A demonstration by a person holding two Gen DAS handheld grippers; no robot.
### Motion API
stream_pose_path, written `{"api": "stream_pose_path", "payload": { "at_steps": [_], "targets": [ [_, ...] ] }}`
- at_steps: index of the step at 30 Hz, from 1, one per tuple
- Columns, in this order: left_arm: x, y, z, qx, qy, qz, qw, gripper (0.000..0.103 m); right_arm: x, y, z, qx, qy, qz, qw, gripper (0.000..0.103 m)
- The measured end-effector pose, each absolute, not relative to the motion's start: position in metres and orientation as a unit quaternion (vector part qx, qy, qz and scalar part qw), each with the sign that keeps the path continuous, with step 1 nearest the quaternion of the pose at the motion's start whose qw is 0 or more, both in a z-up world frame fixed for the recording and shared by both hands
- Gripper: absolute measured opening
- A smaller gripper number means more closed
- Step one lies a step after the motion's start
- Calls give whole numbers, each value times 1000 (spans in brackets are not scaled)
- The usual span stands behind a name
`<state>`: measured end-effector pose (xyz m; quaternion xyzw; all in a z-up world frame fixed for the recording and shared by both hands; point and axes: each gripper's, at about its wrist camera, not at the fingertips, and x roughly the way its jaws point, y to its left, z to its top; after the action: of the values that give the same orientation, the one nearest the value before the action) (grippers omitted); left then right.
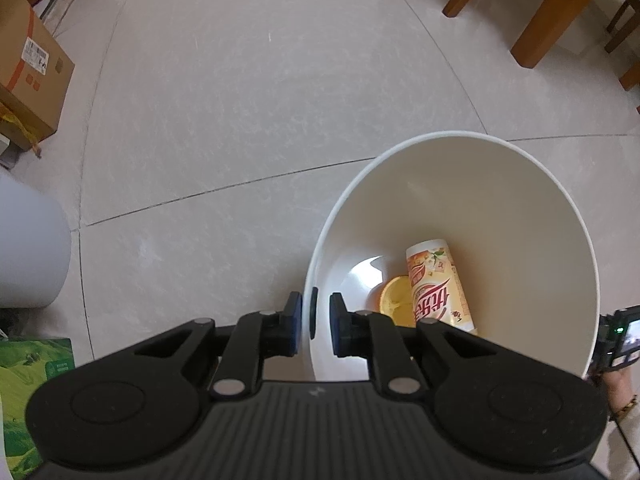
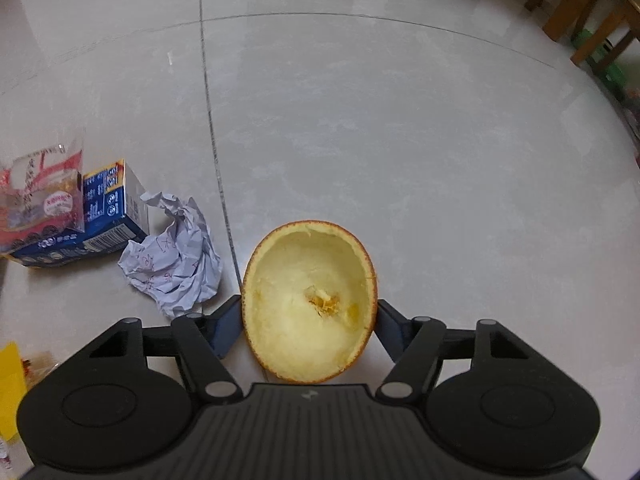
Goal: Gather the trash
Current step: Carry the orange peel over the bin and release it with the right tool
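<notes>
My left gripper (image 1: 316, 320) is shut on the near rim of a white bin (image 1: 480, 208), one pad outside the wall and one inside. At the bottom of the bin lie an orange peel piece (image 1: 394, 300) and a yellow-orange drink cup (image 1: 438, 284). In the right wrist view a hollow half orange peel (image 2: 308, 280) sits cup side up on the tiled floor. It lies between the fingers of my right gripper (image 2: 308, 328), and both pads touch its sides.
Left of the peel lie crumpled paper (image 2: 172, 264), a blue carton (image 2: 92, 216) and a clear plastic wrapper (image 2: 40, 196). A cardboard box (image 1: 32, 68) and a green box (image 1: 32, 372) stand left of the bin. Wooden furniture legs (image 1: 552, 20) rise at the far right.
</notes>
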<state>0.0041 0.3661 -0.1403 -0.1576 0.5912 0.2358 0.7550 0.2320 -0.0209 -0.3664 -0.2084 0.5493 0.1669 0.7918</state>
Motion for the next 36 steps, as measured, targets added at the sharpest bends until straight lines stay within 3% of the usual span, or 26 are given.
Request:
{"api": "stream_pose_path", "payload": {
  "at_steps": [8, 22, 29, 36],
  "targets": [
    [2, 372, -140, -174, 591, 234, 752, 12, 212, -19, -283, -210, 552, 193, 784, 73],
    [1, 375, -139, -175, 592, 231, 752, 12, 143, 67, -85, -238, 470, 358, 771, 73],
    [3, 374, -141, -176, 593, 232, 751, 12, 114, 135, -48, -252, 443, 426, 748, 73],
    [5, 370, -141, -166, 596, 230, 751, 12, 96, 187, -45, -250, 442, 457, 730, 73]
  ]
}}
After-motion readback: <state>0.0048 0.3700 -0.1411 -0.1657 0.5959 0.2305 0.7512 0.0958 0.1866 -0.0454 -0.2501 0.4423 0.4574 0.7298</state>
